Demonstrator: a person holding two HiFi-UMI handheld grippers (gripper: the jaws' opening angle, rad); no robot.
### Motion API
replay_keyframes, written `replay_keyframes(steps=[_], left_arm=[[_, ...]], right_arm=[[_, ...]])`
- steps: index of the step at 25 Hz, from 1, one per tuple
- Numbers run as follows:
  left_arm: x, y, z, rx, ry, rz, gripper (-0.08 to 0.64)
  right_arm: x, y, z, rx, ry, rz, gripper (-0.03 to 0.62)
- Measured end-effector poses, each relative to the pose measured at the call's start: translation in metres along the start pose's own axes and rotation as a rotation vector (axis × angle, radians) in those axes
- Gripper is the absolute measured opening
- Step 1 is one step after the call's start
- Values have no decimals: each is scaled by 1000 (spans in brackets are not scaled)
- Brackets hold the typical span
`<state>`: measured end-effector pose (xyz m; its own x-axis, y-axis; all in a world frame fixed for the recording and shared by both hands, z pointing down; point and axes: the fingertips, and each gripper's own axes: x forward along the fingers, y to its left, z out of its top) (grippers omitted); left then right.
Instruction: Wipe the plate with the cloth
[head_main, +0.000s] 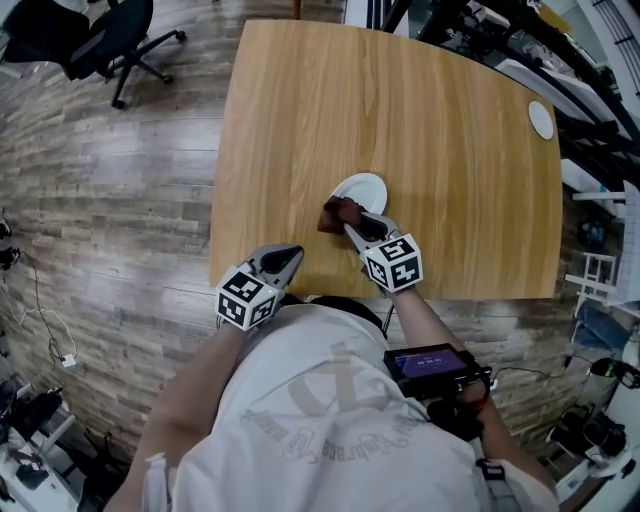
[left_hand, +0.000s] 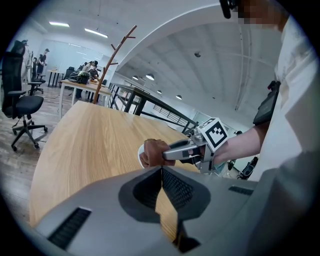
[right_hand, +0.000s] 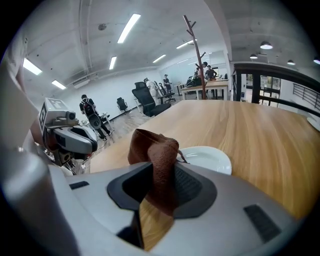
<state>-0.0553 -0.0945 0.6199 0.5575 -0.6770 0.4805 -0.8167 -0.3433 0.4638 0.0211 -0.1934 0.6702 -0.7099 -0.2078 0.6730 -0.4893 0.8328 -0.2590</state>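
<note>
A white plate (head_main: 362, 189) sits near the table's front edge, and also shows in the right gripper view as the plate (right_hand: 206, 158). My right gripper (head_main: 349, 223) is shut on a bunched brown cloth (head_main: 337, 212), which it holds over the plate's near-left rim. The cloth (right_hand: 153, 149) sticks up between the jaws of the right gripper (right_hand: 161, 172). My left gripper (head_main: 295, 253) hovers by the table's front edge, left of the plate, shut and holding nothing. From the left gripper (left_hand: 161, 171) I see the cloth (left_hand: 152, 153) hiding most of the plate.
The wooden table (head_main: 400, 110) is bare apart from a small white disc (head_main: 541, 119) at its far right corner. A black office chair (head_main: 105, 35) stands on the floor at far left. Desks and a coat stand (left_hand: 114, 62) lie beyond the table.
</note>
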Motion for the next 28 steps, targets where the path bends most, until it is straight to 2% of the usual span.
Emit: replay_keyframes(steps=[8,21,28], left_arm=[[-6,5,-3,-13,-6,13,14],[8,0,3,1,-5,-23,14],[8,4,3,-8,-6,-16,12]], right_arm=[[20,-6,20,-37,6,-5,127],[-25,-46,-14,-17,21,-133,127],[-14,-53,-7,-48,33,-137,127]])
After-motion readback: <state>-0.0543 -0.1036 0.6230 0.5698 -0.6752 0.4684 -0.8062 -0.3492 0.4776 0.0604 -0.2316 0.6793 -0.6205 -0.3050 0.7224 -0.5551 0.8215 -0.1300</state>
